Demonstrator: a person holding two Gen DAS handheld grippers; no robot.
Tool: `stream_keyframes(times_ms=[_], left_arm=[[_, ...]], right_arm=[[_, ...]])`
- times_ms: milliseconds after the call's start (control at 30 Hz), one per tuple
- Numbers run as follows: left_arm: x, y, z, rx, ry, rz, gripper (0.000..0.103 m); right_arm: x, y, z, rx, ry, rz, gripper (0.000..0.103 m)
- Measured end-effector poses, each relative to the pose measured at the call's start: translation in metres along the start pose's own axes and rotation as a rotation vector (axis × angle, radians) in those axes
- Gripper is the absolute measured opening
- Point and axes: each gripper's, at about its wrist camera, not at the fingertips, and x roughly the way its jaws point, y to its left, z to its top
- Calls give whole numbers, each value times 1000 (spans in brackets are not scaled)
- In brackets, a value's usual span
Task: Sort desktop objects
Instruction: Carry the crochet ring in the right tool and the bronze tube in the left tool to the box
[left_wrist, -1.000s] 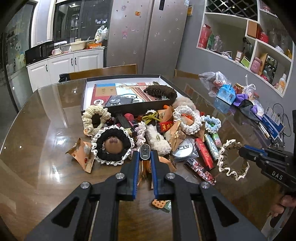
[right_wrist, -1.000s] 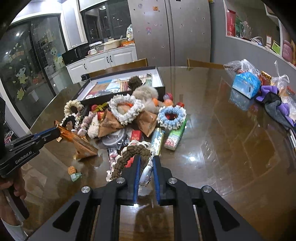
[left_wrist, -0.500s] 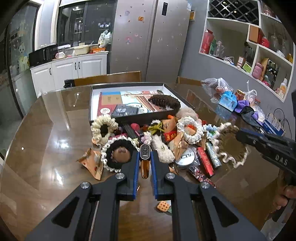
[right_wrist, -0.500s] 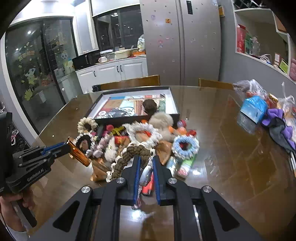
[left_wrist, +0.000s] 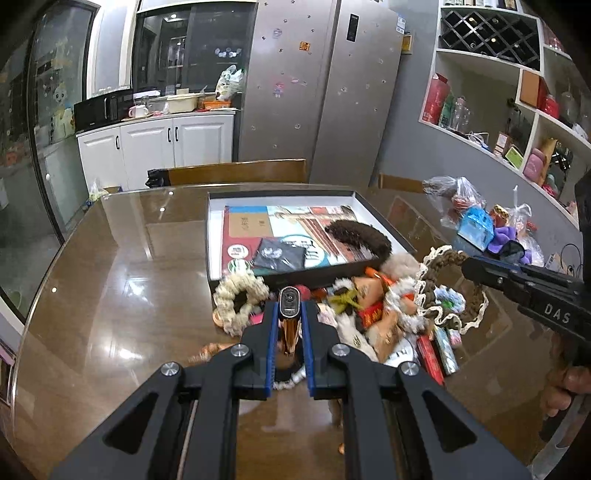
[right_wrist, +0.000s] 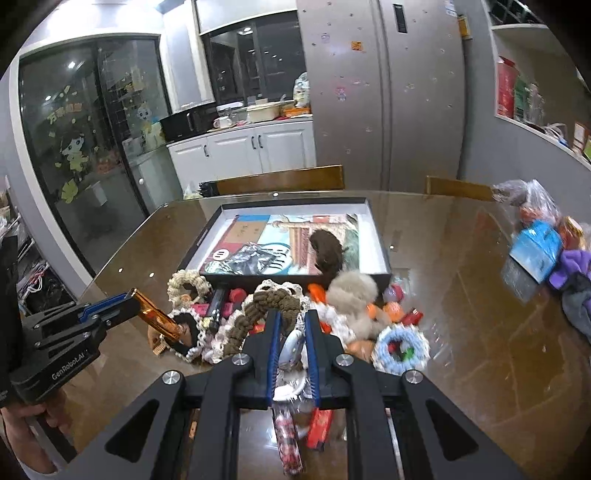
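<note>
My left gripper (left_wrist: 289, 317) is shut on an amber lighter (left_wrist: 288, 325), held above the pile of scrunchies and snacks (left_wrist: 373, 314); it also shows in the right wrist view (right_wrist: 157, 317). My right gripper (right_wrist: 293, 325) is shut on a brown braided scrunchie with cream lace (right_wrist: 266, 306), lifted over the pile; it also shows in the left wrist view (left_wrist: 448, 288). A black box (left_wrist: 295, 236) behind the pile holds a dark brown scrunchie (left_wrist: 358, 236) and a black packet (left_wrist: 279, 253).
Plastic bags, a blue pack (left_wrist: 474, 221) and purple cloth (left_wrist: 506, 236) lie at the table's right. Wooden chair backs (left_wrist: 236, 173) stand beyond the far edge. Bare glass table top (left_wrist: 110, 277) lies to the left.
Both grippers have risen and moved forward toward the box. The lighter and the brown lace scrunchie have come up off the pile with them.
</note>
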Motion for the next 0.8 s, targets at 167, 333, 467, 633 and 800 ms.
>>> stream_keyframes(times_ms=[167,333,467,633,800], left_arm=[[15,4,25,15,2,0,13],[37,5,55,30,4,-7,13],[59,5,72,37,14,-14,13],[90,4,88,47,32,-19,13],[124,5,93,47,66,-33,13]], right_arm=[[12,4,27,-19,-2,42,13],[29,12,48,-55,15,65,13],[52,12,60,-77,45,59,13],[87,10,73,-84,74,49,13],[121,8,82,-100,103,38,14]])
